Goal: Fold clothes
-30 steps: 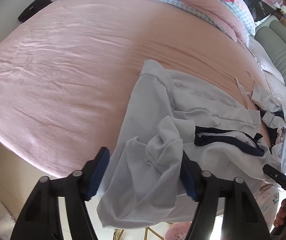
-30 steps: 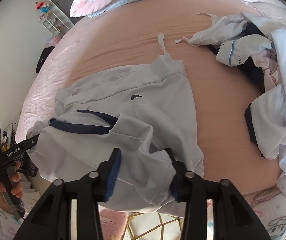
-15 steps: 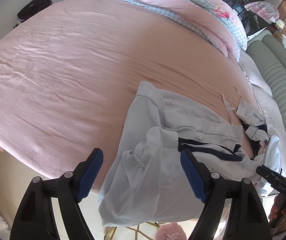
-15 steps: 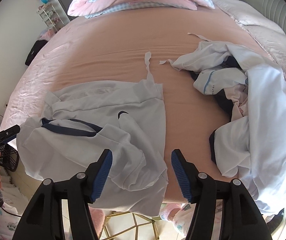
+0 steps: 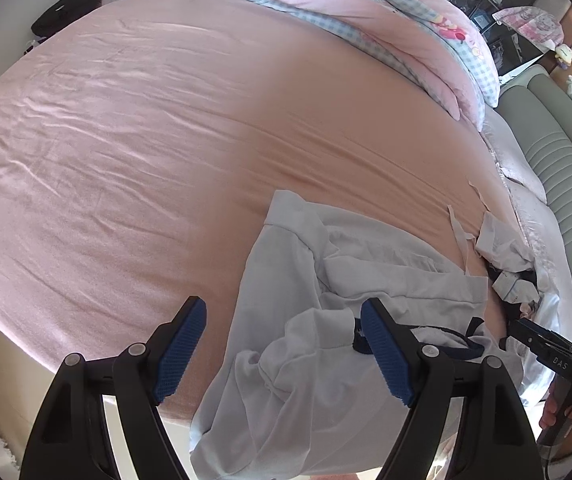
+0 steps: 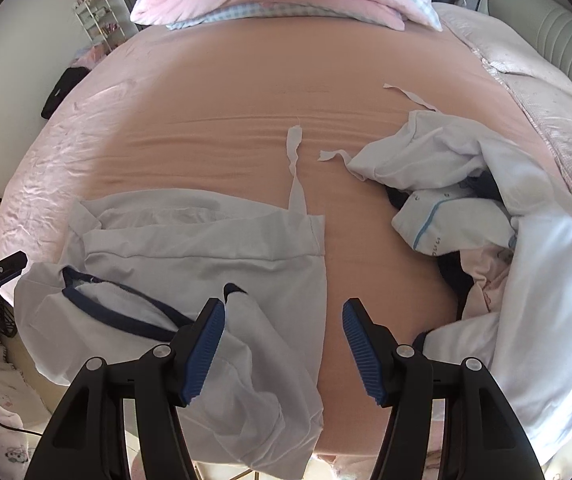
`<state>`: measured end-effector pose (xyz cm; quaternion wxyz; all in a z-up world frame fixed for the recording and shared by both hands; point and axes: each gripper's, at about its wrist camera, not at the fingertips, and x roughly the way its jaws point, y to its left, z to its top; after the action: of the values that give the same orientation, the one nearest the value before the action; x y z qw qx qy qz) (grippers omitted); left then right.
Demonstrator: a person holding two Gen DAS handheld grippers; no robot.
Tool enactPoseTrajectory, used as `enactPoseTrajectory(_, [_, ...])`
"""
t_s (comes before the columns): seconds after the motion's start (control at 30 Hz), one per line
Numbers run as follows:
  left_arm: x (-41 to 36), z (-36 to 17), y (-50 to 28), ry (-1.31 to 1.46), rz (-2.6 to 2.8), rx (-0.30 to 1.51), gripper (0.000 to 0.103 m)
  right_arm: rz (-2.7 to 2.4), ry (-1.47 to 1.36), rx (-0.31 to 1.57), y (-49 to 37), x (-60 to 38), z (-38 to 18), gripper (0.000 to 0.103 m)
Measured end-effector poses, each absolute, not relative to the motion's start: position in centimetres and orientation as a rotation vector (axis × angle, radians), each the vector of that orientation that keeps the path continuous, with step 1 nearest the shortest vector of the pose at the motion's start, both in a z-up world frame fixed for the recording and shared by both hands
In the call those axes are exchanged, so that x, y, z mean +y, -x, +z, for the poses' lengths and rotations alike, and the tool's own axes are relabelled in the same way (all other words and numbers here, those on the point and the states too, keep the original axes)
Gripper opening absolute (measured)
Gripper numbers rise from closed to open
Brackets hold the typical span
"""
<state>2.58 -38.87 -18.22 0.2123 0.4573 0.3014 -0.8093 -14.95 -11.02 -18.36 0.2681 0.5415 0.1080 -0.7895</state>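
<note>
Garment point(image 6: 206, 252), pale grey with navy trim, lies crumpled at the bed's point(image 5: 134, 128) near edge, long axis running nine to three o'clock. Left gripper point(image 5: 282, 354) hangs with jaws apart, cloth at one o'clock beneath. Right gripper point(image 6: 284, 354), jaws just widened and empty, has cloth at ten o'clock. Both look about equally near

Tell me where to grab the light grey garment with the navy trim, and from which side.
Take the light grey garment by the crumpled end hanging over the near bed edge, coming down from above on the near side. That fabric bunches up in loose folds that jaws could pinch; the far part lies flat against the pink sheet.
</note>
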Motion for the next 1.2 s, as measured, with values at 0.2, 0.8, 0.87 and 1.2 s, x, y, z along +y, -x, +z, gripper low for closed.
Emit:
enactPoseTrajectory(0.2, [-40.0,-18.4,-0.6,-1.254,-2.261,0.869,0.079,-2.128,-1.472,0.317,18.1,-13.9,-18.7,0.061])
enactPoseTrajectory(0.8, [-36.1,-19.2,9.6,-1.430,-2.450,0.836,0.079,-2.091,-1.509,0.267,24.9,-18.0,-22.1,0.061])
enactPoseTrajectory(0.87, [-35.1,-19.4,10.9,-1.474,-2.476,0.797,0.079,-2.089,-1.520,0.237,25.4,-17.9,-22.6,0.061])
enactPoseTrajectory(1.2, [-31.7,-20.6,16.6,-1.674,-2.531,0.705,0.079,-2.066,-1.564,0.195,26.8,-17.8,-24.4,0.061])
